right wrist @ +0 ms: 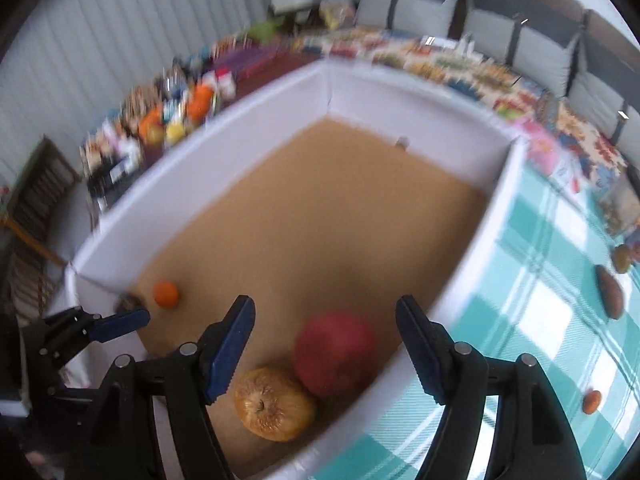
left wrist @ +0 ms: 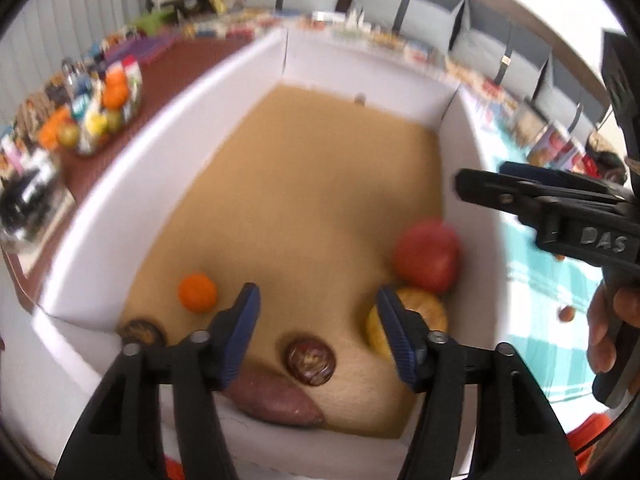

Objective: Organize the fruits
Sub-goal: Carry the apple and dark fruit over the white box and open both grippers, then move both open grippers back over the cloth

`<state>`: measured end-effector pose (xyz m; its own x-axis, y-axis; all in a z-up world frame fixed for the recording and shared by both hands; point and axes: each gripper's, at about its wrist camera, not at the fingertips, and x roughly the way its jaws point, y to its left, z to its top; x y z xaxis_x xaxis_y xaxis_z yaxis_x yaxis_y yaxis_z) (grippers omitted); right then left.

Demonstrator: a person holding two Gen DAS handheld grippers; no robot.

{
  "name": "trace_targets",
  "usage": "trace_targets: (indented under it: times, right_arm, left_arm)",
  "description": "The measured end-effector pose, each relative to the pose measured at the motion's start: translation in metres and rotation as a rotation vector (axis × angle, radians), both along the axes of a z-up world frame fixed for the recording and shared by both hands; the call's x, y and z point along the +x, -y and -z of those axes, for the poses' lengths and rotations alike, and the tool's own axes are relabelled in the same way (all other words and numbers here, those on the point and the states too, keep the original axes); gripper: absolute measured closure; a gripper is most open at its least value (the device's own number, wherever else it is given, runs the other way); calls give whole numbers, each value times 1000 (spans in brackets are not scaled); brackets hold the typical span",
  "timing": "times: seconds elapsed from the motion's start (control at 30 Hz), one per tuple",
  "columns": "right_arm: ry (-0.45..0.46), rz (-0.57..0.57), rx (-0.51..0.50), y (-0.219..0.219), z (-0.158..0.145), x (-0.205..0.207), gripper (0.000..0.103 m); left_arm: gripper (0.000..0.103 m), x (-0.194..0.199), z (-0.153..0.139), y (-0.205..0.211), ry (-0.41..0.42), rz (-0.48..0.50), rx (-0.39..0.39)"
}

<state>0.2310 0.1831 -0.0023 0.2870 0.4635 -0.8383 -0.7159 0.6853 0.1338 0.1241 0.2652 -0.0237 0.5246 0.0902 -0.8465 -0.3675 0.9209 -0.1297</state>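
A white-walled box (left wrist: 132, 184) with a brown floor holds several fruits: a red apple (left wrist: 426, 256), a yellow apple (left wrist: 424, 312), a small orange (left wrist: 197, 292), two dark round fruits (left wrist: 310, 362) and a purple sweet potato (left wrist: 276, 400). My left gripper (left wrist: 316, 334) is open and empty above the box's near end. My right gripper (right wrist: 324, 348) is open and empty above the red apple (right wrist: 336, 352) and yellow apple (right wrist: 274, 410). The right gripper also shows in the left wrist view (left wrist: 560, 216).
On the teal checked cloth (right wrist: 540, 288) right of the box lie a brown oblong fruit (right wrist: 610, 292), a small orange fruit (right wrist: 592, 400) and a greenish one (right wrist: 622, 258). Packets and fruit crowd the table edge (left wrist: 96, 108) behind. Grey chairs (right wrist: 492, 28) stand beyond.
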Motion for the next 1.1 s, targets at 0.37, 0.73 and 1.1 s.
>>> trace_targets:
  times: [0.37, 0.73, 1.1]
  right_arm:
    - [250, 224, 57, 227, -58, -31, 9]
    - [144, 648, -7, 424, 68, -109, 9]
    - [167, 657, -85, 428, 110, -121, 9]
  left_arm:
    - [19, -8, -58, 147, 259, 256, -48]
    - [19, -12, 67, 270, 115, 439, 42]
    - [16, -18, 109, 261, 57, 399, 118]
